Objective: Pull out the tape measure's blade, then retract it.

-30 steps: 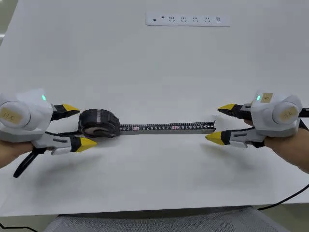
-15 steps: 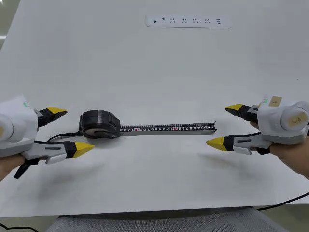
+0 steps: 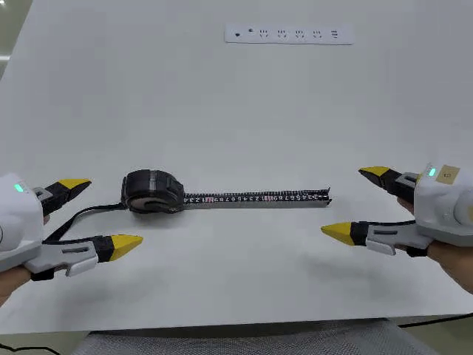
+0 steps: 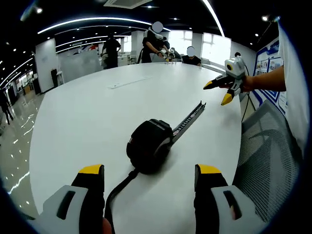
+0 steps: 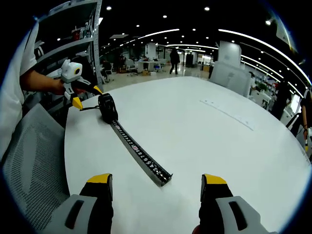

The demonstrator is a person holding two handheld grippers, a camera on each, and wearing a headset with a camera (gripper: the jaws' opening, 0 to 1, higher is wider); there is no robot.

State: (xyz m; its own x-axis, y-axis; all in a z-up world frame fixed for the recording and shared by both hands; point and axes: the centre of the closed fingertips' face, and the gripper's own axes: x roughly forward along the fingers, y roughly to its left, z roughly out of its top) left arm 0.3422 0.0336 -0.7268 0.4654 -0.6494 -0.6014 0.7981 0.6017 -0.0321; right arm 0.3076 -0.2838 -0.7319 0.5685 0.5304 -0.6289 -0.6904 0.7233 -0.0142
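Both the left gripper [image 3: 100, 213] and right gripper [image 3: 355, 201] hang released, clear of the round ribbed black case [image 3: 152, 191] and flat numbered blade [image 3: 255, 198] on the smooth white table [image 3: 222, 96].

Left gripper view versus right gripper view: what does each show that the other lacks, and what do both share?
Left gripper view: the black cord running from the round black tape measure case back between the jaws, and blue wall boards. Right gripper view: printed numbers on the extended blade, its end hook, a metal shelf rack. Shared: that case and blade, the white table, the open left gripper and open right gripper.
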